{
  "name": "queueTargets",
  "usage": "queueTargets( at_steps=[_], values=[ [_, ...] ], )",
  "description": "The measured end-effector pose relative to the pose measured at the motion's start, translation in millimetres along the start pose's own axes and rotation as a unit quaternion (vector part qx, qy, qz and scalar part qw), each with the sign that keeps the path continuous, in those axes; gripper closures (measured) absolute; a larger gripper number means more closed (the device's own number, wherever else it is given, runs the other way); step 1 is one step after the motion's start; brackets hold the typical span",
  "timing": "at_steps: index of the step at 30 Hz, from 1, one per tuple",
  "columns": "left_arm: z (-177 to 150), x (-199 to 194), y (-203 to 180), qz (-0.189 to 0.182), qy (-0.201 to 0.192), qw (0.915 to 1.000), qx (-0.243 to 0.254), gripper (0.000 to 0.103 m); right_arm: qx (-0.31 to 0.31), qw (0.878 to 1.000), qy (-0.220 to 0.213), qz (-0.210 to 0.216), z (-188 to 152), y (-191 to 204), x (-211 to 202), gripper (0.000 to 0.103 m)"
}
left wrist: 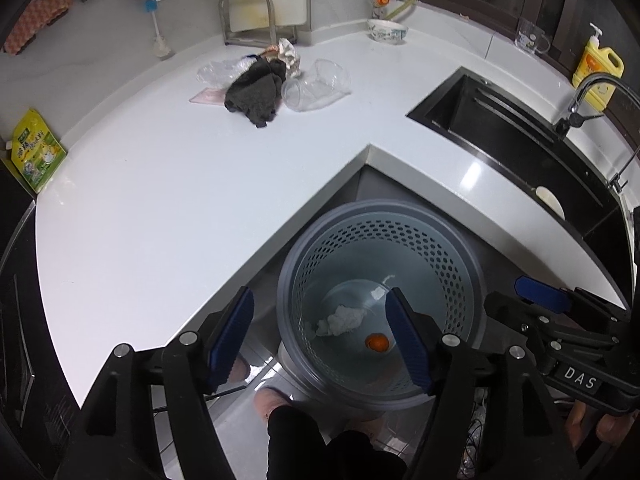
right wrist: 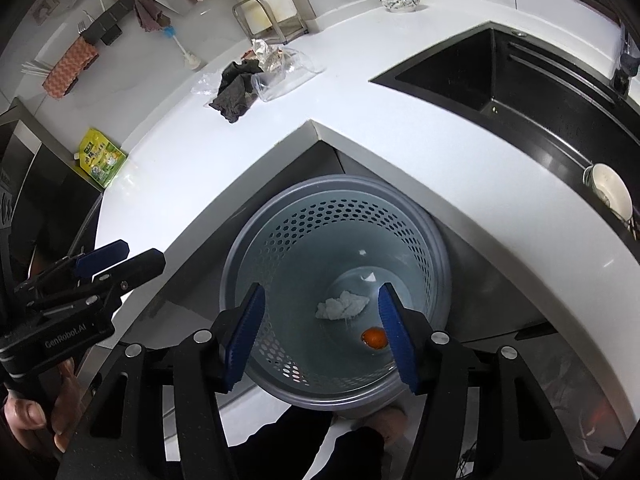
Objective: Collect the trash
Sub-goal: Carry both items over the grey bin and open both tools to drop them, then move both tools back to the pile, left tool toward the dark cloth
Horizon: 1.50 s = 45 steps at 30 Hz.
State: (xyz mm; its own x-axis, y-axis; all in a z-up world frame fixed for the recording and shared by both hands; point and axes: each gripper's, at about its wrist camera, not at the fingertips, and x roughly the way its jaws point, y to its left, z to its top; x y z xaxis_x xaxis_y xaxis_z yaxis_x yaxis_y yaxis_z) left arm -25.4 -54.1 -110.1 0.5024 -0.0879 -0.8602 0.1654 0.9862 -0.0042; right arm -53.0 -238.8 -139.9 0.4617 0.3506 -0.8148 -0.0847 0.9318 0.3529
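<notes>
A grey perforated trash bin (left wrist: 288,280) (right wrist: 440,248) stands on the floor in the counter's inner corner. Inside lie a crumpled white tissue (left wrist: 342,320) (right wrist: 342,305) and a small orange piece (left wrist: 378,343) (right wrist: 374,338). My left gripper (left wrist: 320,334) is open and empty above the bin's left side. My right gripper (right wrist: 320,334) is open and empty over the bin. On the white counter (left wrist: 160,200) (right wrist: 400,136) lie a dark rag (left wrist: 256,94) (right wrist: 234,94), a clear plastic cup on its side (left wrist: 316,84) (right wrist: 280,78), crumpled wrappers (left wrist: 288,54) (right wrist: 266,54) and a clear bag (left wrist: 216,72).
A black sink (left wrist: 520,136) (right wrist: 520,80) with a faucet (left wrist: 592,92) is at the right. A bowl (left wrist: 388,31) (right wrist: 400,0), a yellow soap bottle (left wrist: 598,68), a green pouch (left wrist: 36,152) (right wrist: 100,158) and a metal rack (left wrist: 250,20) stand around the counter.
</notes>
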Motion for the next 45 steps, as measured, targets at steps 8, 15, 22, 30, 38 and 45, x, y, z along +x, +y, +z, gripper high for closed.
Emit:
queueTargets(
  at_steps=[8,15,22,30,38,45],
  values=[
    [10,-24,1,0.016,-0.033,0.999,-0.024,0.029,-0.019,1.0,-0.021,0.009,8,-2,-21,0.046],
    [22,-39,7,0.033,-0.055,0.9972,-0.04,0.022,-0.032,0.998,-0.045,0.017,28,2,-32,0.043],
    [41,-40,24,0.042,-0.066,0.996,-0.044,0.02,-0.031,0.998,-0.053,0.023,57,9,-22,0.041],
    [81,-14,54,0.035,-0.064,0.9965,-0.041,0.018,-0.002,0.998,-0.059,0.016,97,25,3,0.039],
    [130,25,95,0.036,-0.062,0.9971,-0.025,0.017,0.044,0.997,-0.062,0.002,144,40,50,0.036],
    [166,62,125,0.032,-0.06,0.9977,-0.007,0.017,0.085,0.994,-0.06,-0.016,181,53,97,0.036]
  ],
)
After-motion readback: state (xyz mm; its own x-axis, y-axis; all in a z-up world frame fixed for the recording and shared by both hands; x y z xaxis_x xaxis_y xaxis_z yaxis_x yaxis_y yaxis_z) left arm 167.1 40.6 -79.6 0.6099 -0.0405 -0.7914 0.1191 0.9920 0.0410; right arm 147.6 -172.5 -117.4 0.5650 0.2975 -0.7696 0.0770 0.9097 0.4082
